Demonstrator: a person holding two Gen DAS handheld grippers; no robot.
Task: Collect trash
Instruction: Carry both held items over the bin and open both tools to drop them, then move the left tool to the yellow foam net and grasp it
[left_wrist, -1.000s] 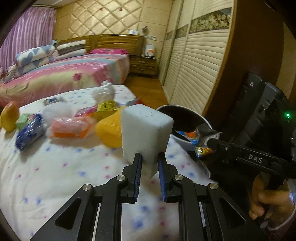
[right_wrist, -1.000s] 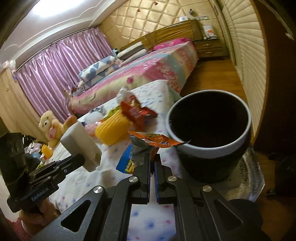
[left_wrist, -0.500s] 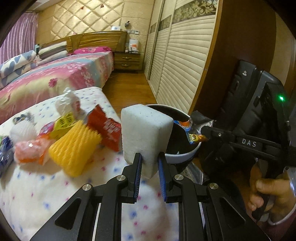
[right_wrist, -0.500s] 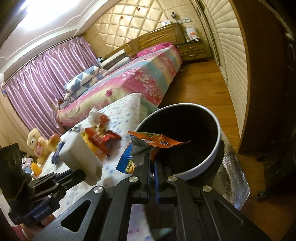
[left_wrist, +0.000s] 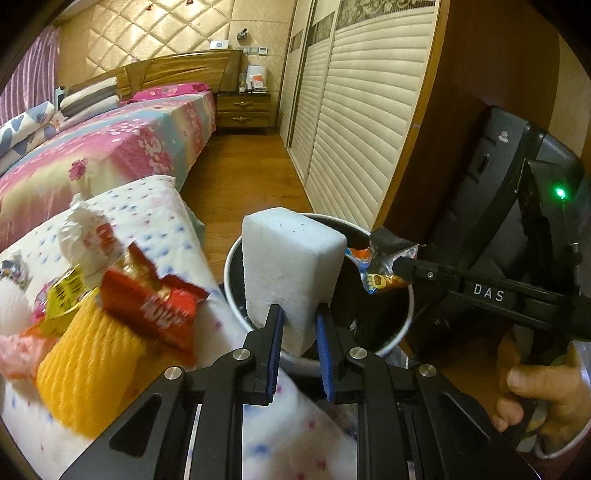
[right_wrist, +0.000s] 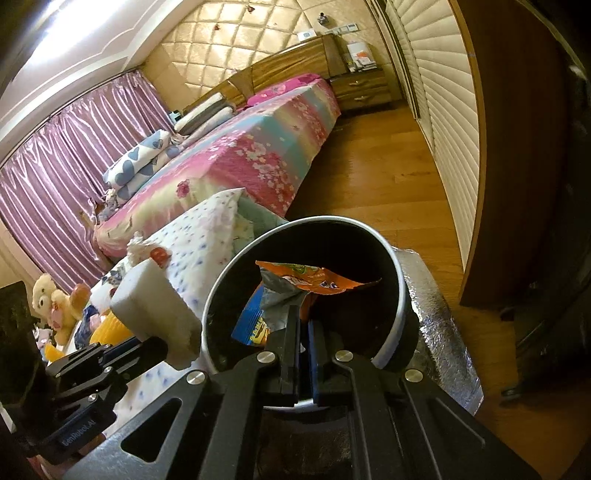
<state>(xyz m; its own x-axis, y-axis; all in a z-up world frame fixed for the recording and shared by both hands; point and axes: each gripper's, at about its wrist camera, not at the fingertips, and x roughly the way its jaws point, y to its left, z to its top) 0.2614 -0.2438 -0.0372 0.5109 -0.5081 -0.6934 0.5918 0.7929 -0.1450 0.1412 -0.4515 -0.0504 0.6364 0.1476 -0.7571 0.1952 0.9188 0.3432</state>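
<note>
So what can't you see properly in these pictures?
- Bottom of the black bin: right wrist view, the orange snack wrapper and the fingers cover it.
- Print on the red wrapper: left wrist view, blurred.
- Lower end of the white foam block: left wrist view, hidden between the left gripper fingers.
- Teddy bear: right wrist view, tiny at the edge.

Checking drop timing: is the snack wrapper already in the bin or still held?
Still held. The right tongs are shut on the snack wrapper, which hangs over the bin opening, not resting inside.
</note>
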